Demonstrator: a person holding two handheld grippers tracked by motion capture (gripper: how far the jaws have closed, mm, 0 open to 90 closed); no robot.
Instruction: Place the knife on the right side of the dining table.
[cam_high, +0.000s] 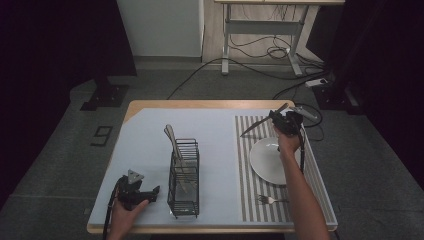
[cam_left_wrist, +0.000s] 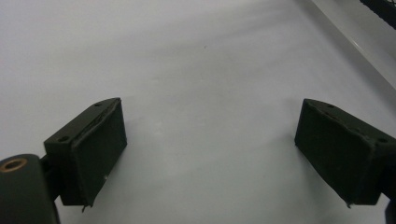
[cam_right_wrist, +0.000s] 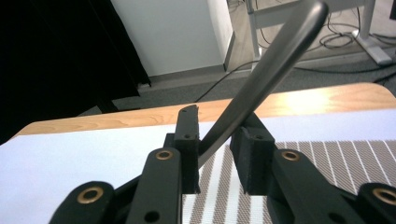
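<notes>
R fingers: my right gripper (cam_right_wrist: 215, 154) is clamped on a knife (cam_right_wrist: 261, 79). The two pads pinch the flat metal partway along, and the rounded handle end sticks up past them toward 1 o'clock in the right gripper view.
Knife pos: in the high view it's held in the air over the far end of the striped mat (cam_high: 247, 165), at about 1 o'clock on the desk (cam_high: 150, 107), pointed end aiming toward 9.
Handling: I judge it stiff, thin, smooth steel, so prob slippery. It's light, but the long lever could pivot in the pads. Best to hold the flat faces near the balance pt and avoid the edge.
L fingers: my left gripper (cam_left_wrist: 212, 144) is spread wide with nothing between the pads. It sits low over bare blue-grey cover at about 7 o'clock on the desk.
Caddy: wire cutlery basket (cam_high: 184, 195) at desk centre, toward 6. It holds at least one pale utensil (cam_high: 172, 137) leaning toward 11; can't tell what else is in there.
Plate: white plate (cam_high: 265, 160) on the mat, just below my right hand. Looks bare and fragile.
Fork: fork (cam_high: 270, 200) lies on the mat at 5 o'clock, near the plate but apart from it.
</notes>
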